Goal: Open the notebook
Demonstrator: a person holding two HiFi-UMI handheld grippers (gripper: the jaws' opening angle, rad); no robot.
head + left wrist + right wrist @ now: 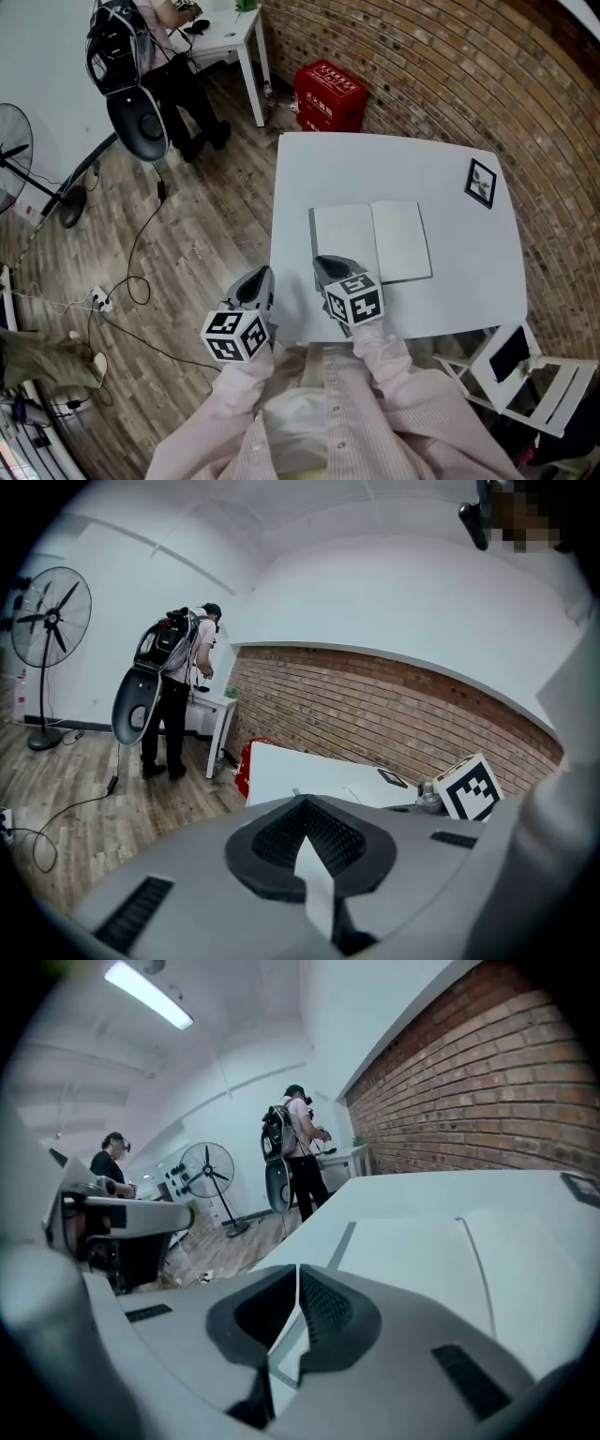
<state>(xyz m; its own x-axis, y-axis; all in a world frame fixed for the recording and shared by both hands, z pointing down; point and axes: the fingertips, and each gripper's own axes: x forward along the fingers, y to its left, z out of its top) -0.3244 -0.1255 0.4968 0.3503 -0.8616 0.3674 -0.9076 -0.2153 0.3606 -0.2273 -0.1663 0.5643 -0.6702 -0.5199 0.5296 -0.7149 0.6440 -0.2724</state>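
The notebook (371, 242) lies open and flat on the white table (375, 159), two blank pages up, a grey cover edge along its left side. My right gripper (323, 265) hovers over the table at the notebook's near left corner, jaws shut with nothing between them. In the right gripper view the gripper (297, 1267) points across the open pages (441, 1251). My left gripper (260, 277) is off the table's left front edge, above the wooden floor, also shut and empty. In the left gripper view its tip (302, 801) meets in a point, with the table (281, 766) ahead.
A small black-framed card (481, 183) lies at the table's far right. A red crate (328, 97) stands by the brick wall beyond. A person stands at a white side table (225, 37), a fan (14, 150) at left, a folding chair (525, 366) at lower right, cables on the floor.
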